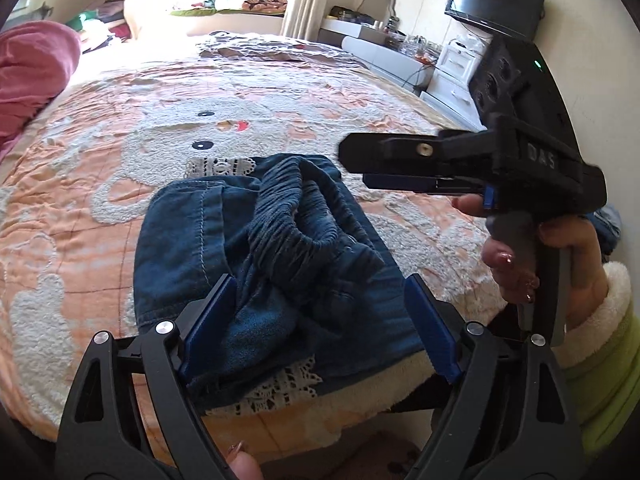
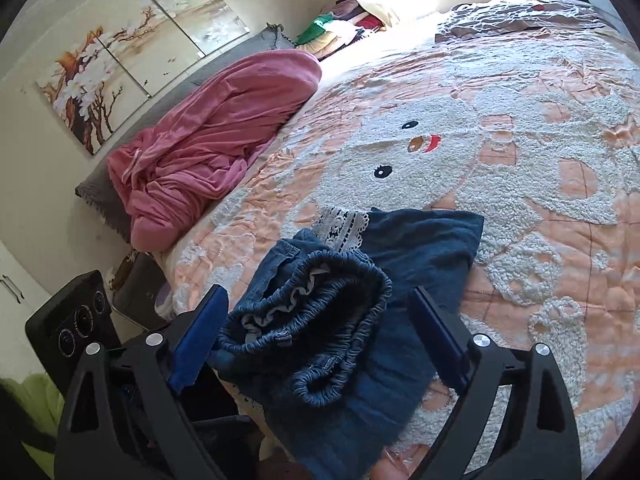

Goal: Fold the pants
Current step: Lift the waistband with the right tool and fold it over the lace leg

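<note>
Though folded, lumpy blue denim pants [image 1: 280,248] with ruched elastic waistband [image 2: 312,320]

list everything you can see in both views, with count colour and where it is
blue denim pants with elastic waistband and white lace hems: one, folded, at the bed's near edge
peach quilted bedspread with white fluffy cartoon figure: one, covering the bed
pink crumpled blanket: one, at the bed's head end
flower painting panels: three, on the wall above the headboard
black flat television: one, mounted on the wall
white drawer cabinet: one, below the television
left gripper: one, black with blue pads, open above the pants
right gripper: one, black with blue pads, open above the pants
hand: one, green sleeve with white fleece cuff, holding the right gripper
</note>
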Demonstrator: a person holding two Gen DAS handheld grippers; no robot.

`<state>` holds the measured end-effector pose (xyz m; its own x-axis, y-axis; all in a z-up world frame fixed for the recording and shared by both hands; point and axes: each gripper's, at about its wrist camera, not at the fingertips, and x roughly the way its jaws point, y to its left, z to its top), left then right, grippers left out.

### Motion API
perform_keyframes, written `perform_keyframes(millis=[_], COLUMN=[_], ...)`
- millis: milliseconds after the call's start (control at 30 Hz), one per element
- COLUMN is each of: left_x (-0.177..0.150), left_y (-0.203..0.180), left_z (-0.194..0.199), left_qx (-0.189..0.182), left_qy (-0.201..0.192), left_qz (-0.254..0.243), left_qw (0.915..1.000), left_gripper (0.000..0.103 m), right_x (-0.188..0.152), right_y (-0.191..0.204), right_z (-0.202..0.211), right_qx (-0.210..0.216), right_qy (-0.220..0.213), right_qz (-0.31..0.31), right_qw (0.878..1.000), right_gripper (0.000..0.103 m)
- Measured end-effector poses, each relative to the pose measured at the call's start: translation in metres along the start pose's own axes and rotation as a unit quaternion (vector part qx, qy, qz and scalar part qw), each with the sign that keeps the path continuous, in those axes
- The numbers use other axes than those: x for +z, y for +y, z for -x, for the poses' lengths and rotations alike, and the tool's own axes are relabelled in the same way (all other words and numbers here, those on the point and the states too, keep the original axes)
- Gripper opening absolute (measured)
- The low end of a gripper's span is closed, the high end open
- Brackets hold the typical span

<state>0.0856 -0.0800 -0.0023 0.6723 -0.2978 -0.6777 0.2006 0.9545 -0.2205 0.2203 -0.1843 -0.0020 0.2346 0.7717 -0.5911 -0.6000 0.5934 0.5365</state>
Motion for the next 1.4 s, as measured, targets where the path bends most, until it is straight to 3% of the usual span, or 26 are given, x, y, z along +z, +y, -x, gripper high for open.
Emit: perform_keyframes(millis=[133, 300, 333, 367, 400, 500, 667, 900, 1133, 1233, 1400], left_x=[-0.006, -0.009, -0.01, -0.01, -0.011, -0.01, -0.009, -0.014, -0.005, -0.01, -0.013], left_y=[-0.007, -0.019, -0.02, -0.02, -0.02, -0.015, -0.009, 0.015, 0.049, 0.058, 0.053], left_z=[0.001, -0.001, -0.002, -0.003, -0.004, -0.006, 0.012, 0.036, 0.043, 0.045, 0.044], left_qx=[-0.002, -0.009, -0.012, -0.016, -0.018, -0.033, -0.036, 0.0, 0.049, 0.052, 0.037], left_qy=[-0.002, -0.008, -0.009, -0.011, -0.011, -0.008, -0.026, -0.043, -0.048, -0.039, -0.033], left_qz=[-0.005, -0.028, -0.031, -0.035, -0.038, -0.033, -0.028, 0.005, 0.027, 0.032, 0.023], left_qw=[1.0, 0.9996, 0.9994, 0.9992, 0.9991, 0.9989, 0.9986, 0.9991, 0.9973, 0.9974, 0.9985], left_gripper=[0.078, 0.082, 0.083, 0.084, 0.085, 0.085, 0.085, 0.085, 0.085, 0.085, 0.073], right_x=[0.008, 0.015, 0.014, 0.012, 0.011, 0.011, 0.011, 0.002, 0.003, 0.009, 0.036], right_y=[0.0, -0.007, -0.006, -0.004, 0.0, 0.006, 0.015, -0.014, -0.013, -0.008, 0.012], right_z=[-0.016, -0.05, -0.055, -0.06, -0.062, -0.055, -0.045, -0.042, -0.031, -0.017, -0.004], right_qx=[-0.032, -0.059, -0.06, -0.056, -0.066, -0.063, -0.092, -0.1, -0.089, -0.093, -0.081], right_qy=[0.023, 0.084, 0.091, 0.099, 0.098, 0.082, 0.053, 0.051, 0.041, 0.022, -0.004], right_qz=[-0.013, -0.055, -0.061, -0.054, -0.035, -0.02, 0.008, -0.037, -0.046, -0.043, -0.007], right_qw=[0.999, 0.993, 0.992, 0.992, 0.992, 0.994, 0.994, 0.993, 0.994, 0.994, 0.997], right_gripper=[0.093, 0.092, 0.088, 0.063, 0.044, 0.037, 0.036, 0.037, 0.055, 0.062, 0.076])
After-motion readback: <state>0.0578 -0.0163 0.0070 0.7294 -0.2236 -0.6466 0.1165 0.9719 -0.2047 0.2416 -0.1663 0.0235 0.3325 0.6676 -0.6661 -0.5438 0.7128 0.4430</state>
